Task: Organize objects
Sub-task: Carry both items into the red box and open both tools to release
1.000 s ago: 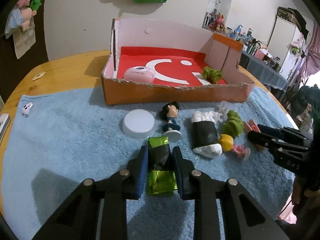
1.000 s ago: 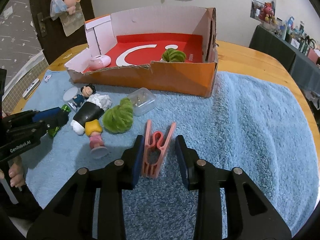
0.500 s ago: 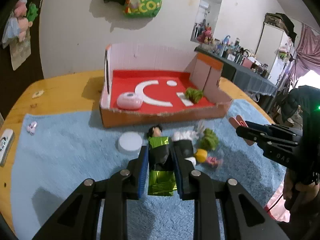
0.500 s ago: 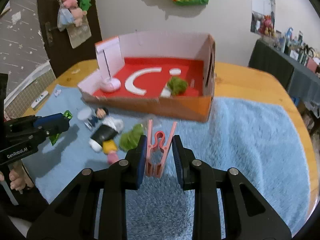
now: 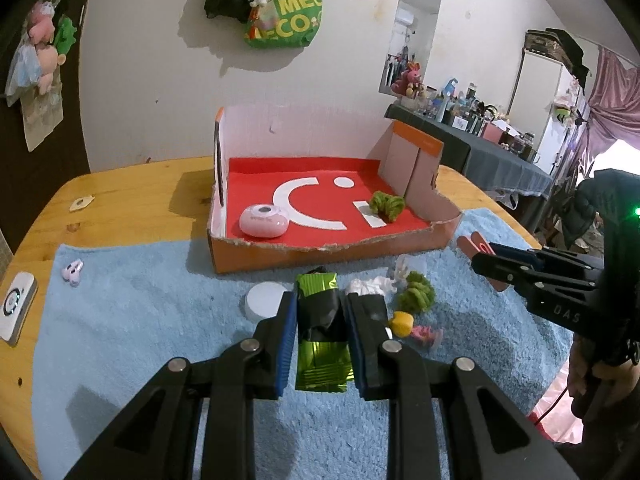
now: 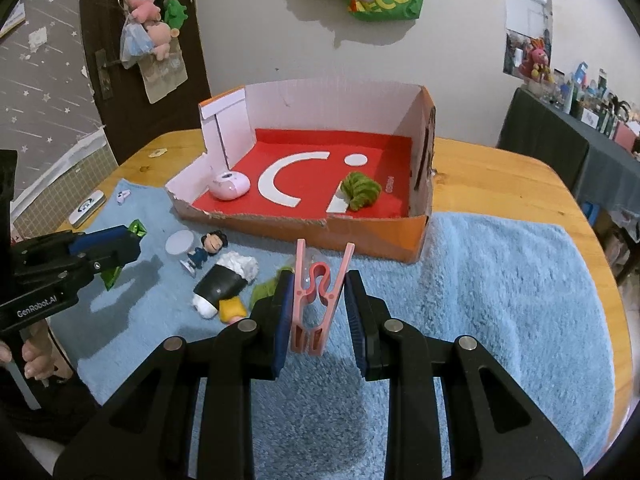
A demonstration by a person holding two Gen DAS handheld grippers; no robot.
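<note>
Left gripper point(image 5: 322, 334) clamped on green foil packet point(image 5: 320, 320), held above blue towel point(image 5: 140, 320), in front of cardboard box point(image 5: 320, 254). Right gripper point(image 6: 318, 312) clamped on pink clothespin point(image 6: 318, 300), also off the towel, near the box's front wall. Inside box: pink case point(image 5: 264, 220) at left, green scrunchie point(image 5: 386, 206) at right. Figurines, white lid point(image 6: 179, 242) lie on towel before box.
</note>
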